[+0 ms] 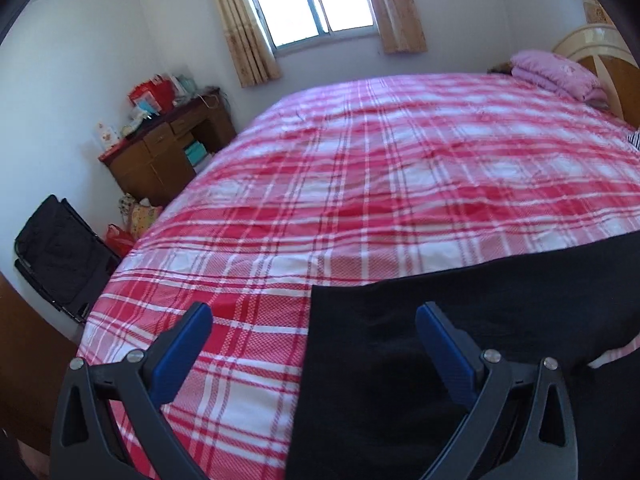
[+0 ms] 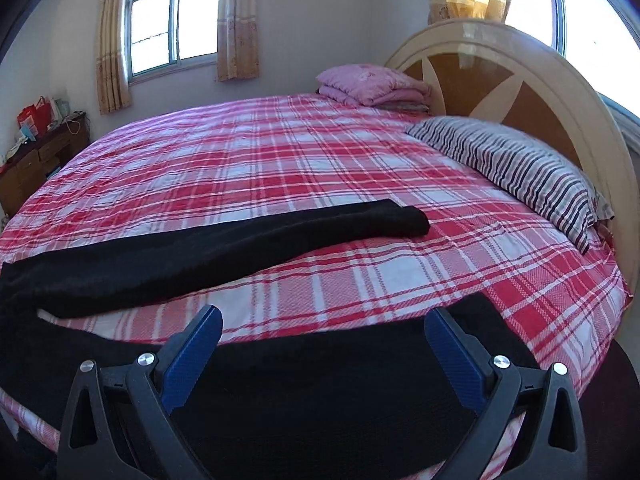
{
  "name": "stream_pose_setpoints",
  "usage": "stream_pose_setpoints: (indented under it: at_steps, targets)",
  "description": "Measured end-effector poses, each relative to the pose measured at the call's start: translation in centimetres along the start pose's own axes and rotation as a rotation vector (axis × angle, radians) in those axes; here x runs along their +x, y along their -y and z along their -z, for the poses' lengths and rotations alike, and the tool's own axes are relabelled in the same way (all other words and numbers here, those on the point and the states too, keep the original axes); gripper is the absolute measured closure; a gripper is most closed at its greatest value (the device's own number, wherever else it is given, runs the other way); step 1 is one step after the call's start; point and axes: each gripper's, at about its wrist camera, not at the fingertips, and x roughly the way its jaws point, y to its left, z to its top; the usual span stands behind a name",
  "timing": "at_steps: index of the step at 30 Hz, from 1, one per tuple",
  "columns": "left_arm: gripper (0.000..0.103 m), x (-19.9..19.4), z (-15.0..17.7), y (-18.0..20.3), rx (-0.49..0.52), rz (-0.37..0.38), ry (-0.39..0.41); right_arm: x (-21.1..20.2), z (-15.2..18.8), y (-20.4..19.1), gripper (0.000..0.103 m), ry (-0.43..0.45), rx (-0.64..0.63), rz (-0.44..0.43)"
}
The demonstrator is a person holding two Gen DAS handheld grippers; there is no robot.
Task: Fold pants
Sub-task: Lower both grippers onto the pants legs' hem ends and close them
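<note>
Two grippers are up over the near edge of the bed, and both of mine stand wide apart with nothing between the blue pads. My left gripper [image 1: 314, 316] hangs over the waist end of the black pants [image 1: 460, 320]: its left finger is over bare sheet, its right finger over black cloth, and I cannot tell whether either touches. My right gripper [image 2: 323, 320] sits over the nearer leg, which runs along the bed's edge below the camera.

From the right wrist view I see the pants [image 2: 208, 240] spread flat, the two legs splayed apart with a wedge of sheet between them; the farther leg reaches toward the middle of the mattress and its end lies rumpled.

The red, white and pink plaid bedsheet [image 1: 360, 168] covers the whole bed and looks smooth, with a few light creases. At the head stands a rounded cream and brown headboard [image 2: 520, 80], with a striped pillow [image 2: 512, 168] lying against it and a folded pink quilt [image 2: 372, 82] beside that in the far corner.

Across the room a window [image 1: 312, 0] with pale patterned curtains [image 1: 244, 32] lets in bright daylight. A wooden desk [image 1: 160, 148] piled with boxes and bags stands against the white wall, and a black folded chair [image 1: 60, 252] leans nearer to me.
</note>
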Motion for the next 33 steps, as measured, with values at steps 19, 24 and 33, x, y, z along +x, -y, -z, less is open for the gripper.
stream_pose_setpoints:
  at_steps: [19,24,33]
  targets:
    - [0.043,10.8,-0.4,-1.0,-0.092,0.276,-0.239,10.3,-6.9,5.5,0.036,-0.134,0.040,0.040]
    - [0.056,10.8,-0.7,-0.2,-0.058,0.290,-0.251,12.6,-8.8,8.7,0.036,-0.152,0.086,0.063]
    - [0.062,11.4,-1.3,0.6,-0.026,0.279,-0.277,19.2,-11.7,11.2,0.036,-0.262,0.132,-0.027]
